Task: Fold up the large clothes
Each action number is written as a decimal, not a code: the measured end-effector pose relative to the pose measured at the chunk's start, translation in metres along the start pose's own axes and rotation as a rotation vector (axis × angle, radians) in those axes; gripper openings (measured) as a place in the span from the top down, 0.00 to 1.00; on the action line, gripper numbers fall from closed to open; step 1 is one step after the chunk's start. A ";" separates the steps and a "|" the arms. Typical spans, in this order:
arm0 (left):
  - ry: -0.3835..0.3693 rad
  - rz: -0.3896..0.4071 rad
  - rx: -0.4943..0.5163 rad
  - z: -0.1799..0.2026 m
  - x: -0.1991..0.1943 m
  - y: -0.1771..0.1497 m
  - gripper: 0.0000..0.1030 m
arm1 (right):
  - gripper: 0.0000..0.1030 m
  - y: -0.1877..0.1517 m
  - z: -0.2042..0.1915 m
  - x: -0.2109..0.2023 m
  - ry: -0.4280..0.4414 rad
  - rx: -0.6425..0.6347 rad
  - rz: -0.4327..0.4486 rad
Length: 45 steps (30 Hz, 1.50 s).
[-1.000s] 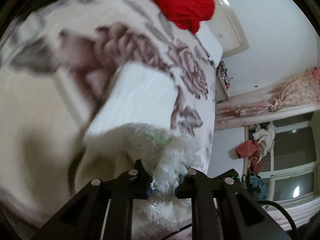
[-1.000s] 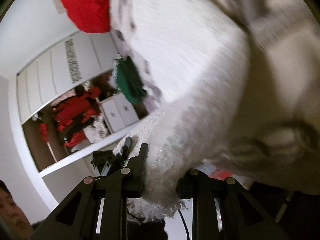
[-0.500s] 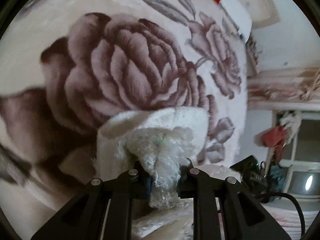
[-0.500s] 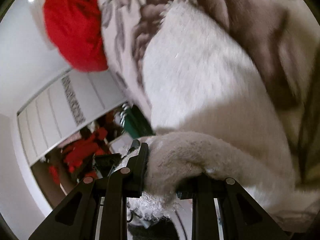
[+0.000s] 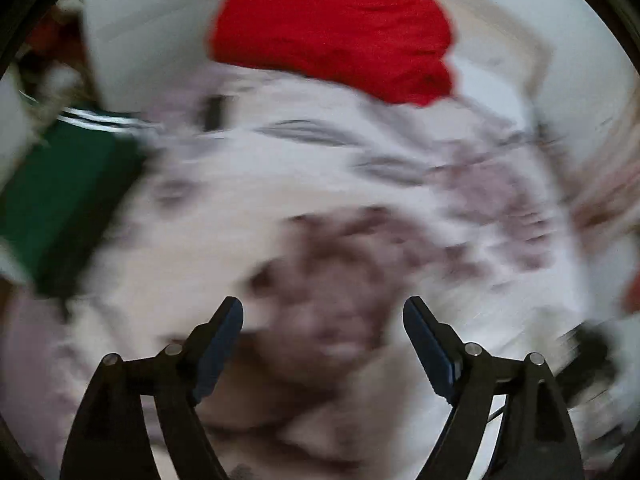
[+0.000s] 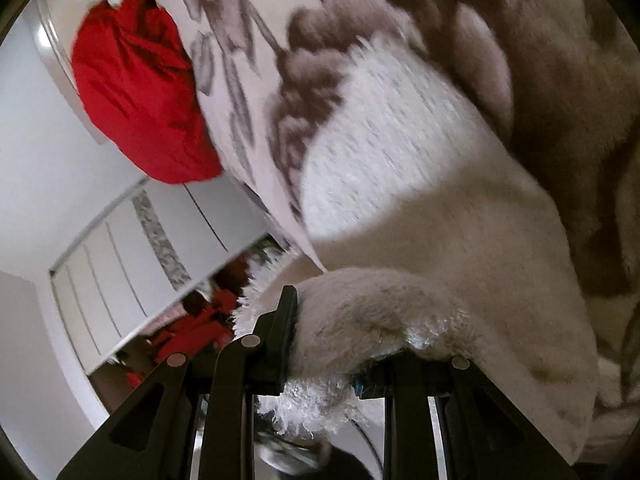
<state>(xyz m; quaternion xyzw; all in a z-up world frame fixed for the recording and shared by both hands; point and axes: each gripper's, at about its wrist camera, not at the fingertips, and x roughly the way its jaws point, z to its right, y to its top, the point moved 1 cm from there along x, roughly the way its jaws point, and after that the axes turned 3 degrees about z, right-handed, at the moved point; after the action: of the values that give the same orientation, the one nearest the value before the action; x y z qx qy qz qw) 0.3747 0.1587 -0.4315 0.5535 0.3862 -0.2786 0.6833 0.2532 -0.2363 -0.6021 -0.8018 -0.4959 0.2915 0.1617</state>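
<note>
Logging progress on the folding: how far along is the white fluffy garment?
Mid-fold. The left gripper is open and empty over the rose-print blanket. The right gripper is shut on the white fluffy garment, lying on the blanket. Left: release and flatten. The red garment looks unfolded.

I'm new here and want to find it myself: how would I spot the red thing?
Find the big rose-patterned blanket covering the bed. At its far edge, against the white wall, sits a bundled red cloth. It is the only bright plain-coloured lump there.
</note>
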 end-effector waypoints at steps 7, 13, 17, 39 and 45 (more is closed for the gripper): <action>0.188 -0.311 -0.061 -0.048 0.050 -0.174 0.21 | 0.77 0.039 0.035 0.011 0.045 0.198 -0.003; 0.157 -0.292 -0.247 -0.067 0.017 -0.222 0.21 | 0.58 0.033 0.025 -0.003 -0.023 0.155 -0.148; 0.174 -0.294 -0.259 -0.062 -0.021 -0.238 0.21 | 0.18 0.015 0.001 -0.027 -0.084 0.003 -0.168; 0.241 -0.345 -0.209 -0.063 0.001 -0.311 0.00 | 0.05 0.037 -0.031 0.052 -0.679 -0.951 -0.287; 0.245 -0.386 -0.224 -0.070 0.006 -0.301 0.00 | 0.00 0.062 0.001 0.088 -0.423 -0.749 -0.373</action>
<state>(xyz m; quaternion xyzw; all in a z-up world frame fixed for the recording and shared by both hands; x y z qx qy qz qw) 0.1191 0.1572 -0.6055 0.4201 0.5929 -0.2901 0.6228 0.3259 -0.1867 -0.6643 -0.6251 -0.7248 0.2154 -0.1939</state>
